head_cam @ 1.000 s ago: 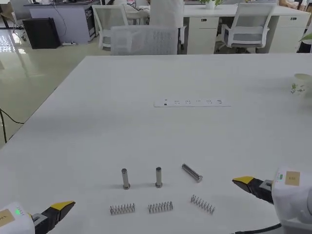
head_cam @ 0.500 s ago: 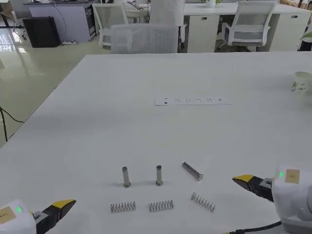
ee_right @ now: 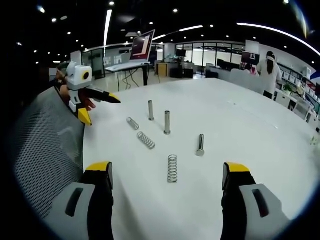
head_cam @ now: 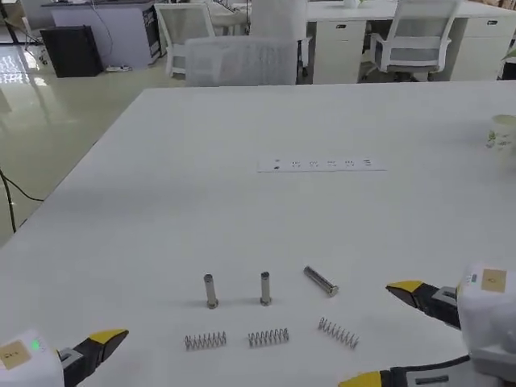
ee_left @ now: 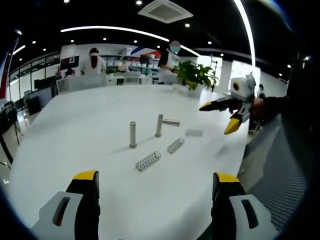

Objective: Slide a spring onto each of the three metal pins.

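left hand-held gripper (ee_left: 156,176) and right hand-held gripper (head_cam: 379,332) both spread, empty, at near edge of counter (head_cam: 242,121) | three springs (head_cam: 268,337) lying just beyond | pins (head_cam: 265,288) behind them: two upright, one flat pin (head_cam: 320,280) toward right edge | risk: a pinched spring may squirt away; nudged upright pins would likely topple

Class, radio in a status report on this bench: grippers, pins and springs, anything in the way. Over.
Left gripper and right gripper open, empty. Two pins upright, third pin lying flat; three springs loose on table, none fitted. Nothing blocking.
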Demonstrator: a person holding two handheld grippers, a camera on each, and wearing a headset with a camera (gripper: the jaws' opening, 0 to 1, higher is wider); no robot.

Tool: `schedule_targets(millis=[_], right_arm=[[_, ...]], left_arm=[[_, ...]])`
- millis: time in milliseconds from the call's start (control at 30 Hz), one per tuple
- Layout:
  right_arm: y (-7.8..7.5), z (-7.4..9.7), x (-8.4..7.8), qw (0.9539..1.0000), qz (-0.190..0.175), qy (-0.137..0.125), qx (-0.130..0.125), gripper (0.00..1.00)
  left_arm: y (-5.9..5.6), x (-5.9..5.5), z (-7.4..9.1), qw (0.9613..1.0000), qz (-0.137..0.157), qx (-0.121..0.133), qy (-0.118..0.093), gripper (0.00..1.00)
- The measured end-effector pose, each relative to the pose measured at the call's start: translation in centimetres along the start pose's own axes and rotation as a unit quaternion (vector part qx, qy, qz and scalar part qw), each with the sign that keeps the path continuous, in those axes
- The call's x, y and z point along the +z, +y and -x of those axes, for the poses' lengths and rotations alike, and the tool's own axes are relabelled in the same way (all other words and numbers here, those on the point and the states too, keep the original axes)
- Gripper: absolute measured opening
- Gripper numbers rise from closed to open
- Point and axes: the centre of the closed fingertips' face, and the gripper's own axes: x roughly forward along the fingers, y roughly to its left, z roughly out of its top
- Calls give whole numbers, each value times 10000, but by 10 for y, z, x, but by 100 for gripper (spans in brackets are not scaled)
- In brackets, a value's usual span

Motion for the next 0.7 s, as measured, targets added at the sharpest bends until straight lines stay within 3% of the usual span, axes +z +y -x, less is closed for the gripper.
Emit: schedule_targets(millis=[300, 600, 700], right_arm=[[-8, -5, 10, 9999, 162, 27, -23, 91], [-26, -14, 25, 9995, 287, 83, -79, 89], [-32, -21, 27, 9990, 388, 206, -85, 88]], left_arm=[[-2, 1, 0, 10000, -9, -38, -21, 91], [-3, 1, -2, 10000, -32, -81, -10, 91], [-2, 2, -2, 10000, -29, -77, -27, 91]])
